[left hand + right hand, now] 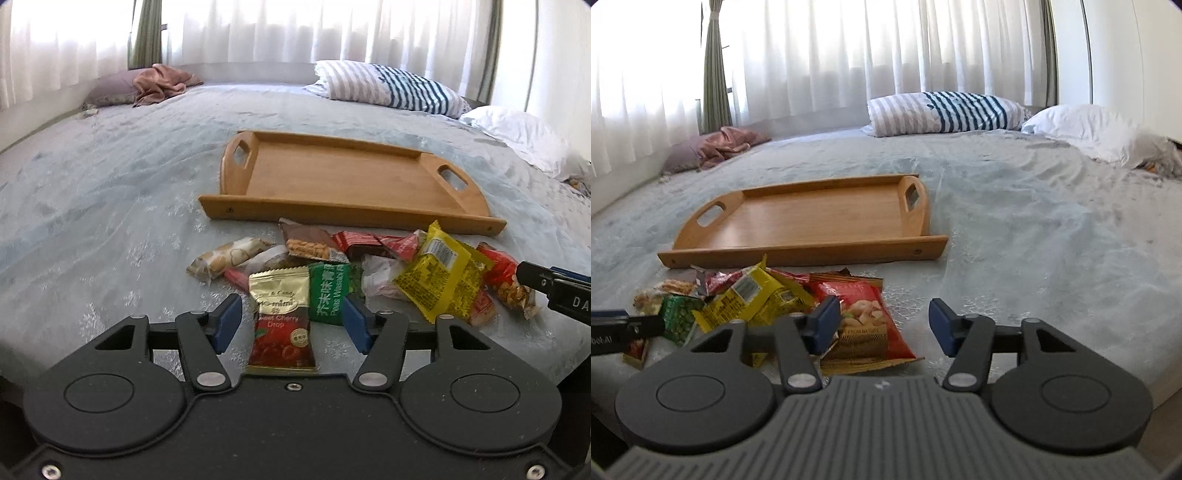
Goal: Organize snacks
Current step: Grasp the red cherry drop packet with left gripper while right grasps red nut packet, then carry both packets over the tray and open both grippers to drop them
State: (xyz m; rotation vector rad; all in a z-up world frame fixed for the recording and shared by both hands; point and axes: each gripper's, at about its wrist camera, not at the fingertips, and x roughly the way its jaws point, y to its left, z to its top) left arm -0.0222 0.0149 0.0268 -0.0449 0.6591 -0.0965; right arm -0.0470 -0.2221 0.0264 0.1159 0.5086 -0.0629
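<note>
Bed [110,192], left gripper [291,321] jaws half-open astride cherry packet [282,325], right gripper [882,325] released

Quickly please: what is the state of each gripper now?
Left gripper: open, cherry drop packet between its jaws, not pressed.
Right gripper: open, holding nothing, over the red nut packet.

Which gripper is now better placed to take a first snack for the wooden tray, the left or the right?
Probably the left. The left gripper already has the cherry drop packet between its open jaws. The right gripper hangs beside the red nut packet, mostly over bare bedcover. The tray holds nothing.
</note>
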